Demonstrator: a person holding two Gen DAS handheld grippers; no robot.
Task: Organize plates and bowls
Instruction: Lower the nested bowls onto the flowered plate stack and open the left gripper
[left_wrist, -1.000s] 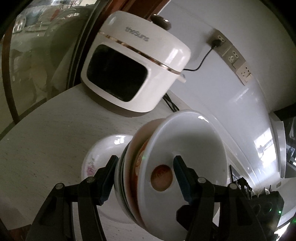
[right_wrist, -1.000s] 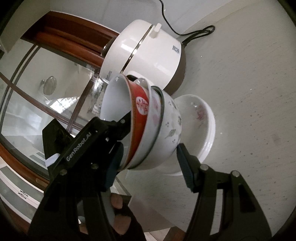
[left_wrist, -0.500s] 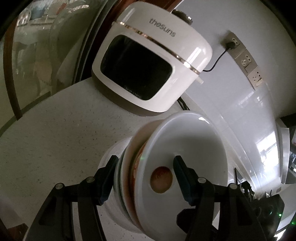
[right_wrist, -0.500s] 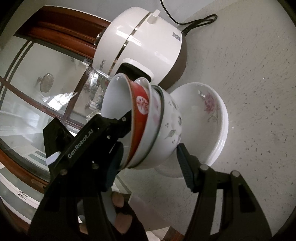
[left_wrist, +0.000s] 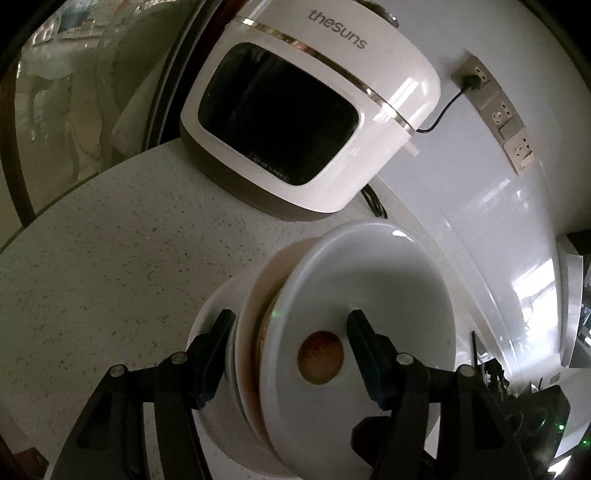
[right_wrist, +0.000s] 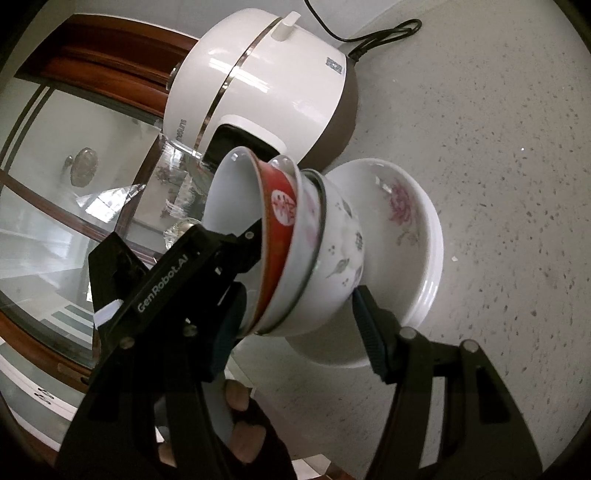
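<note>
A tilted stack of several nested bowls (left_wrist: 369, 288), white inside with a red bowl and a floral bowl (right_wrist: 340, 251) in it, is held on its side. My left gripper (left_wrist: 290, 345) is shut on this stack, one pad on its base and the other inside the top bowl. From the opposite side, my right gripper (right_wrist: 299, 295) is shut on the same stack. A white dish with a pink flower (right_wrist: 406, 229) lies on the counter just behind and under the stack, and its rim (left_wrist: 207, 321) shows beside my left finger. Whether stack and dish touch is hidden.
A white rice cooker (left_wrist: 314, 122) stands at the back of the speckled countertop (right_wrist: 498, 184), plugged into wall sockets (left_wrist: 498, 114). A glass cabinet door with a wooden frame (right_wrist: 74, 184) lies past the counter edge. A person's hand (right_wrist: 240, 435) holds the left gripper's black body (right_wrist: 166, 273).
Both grippers have carried the bowl stack down and closer to the pink-flower dish, which now looks larger and sits right behind the stack. The grip has not changed.
</note>
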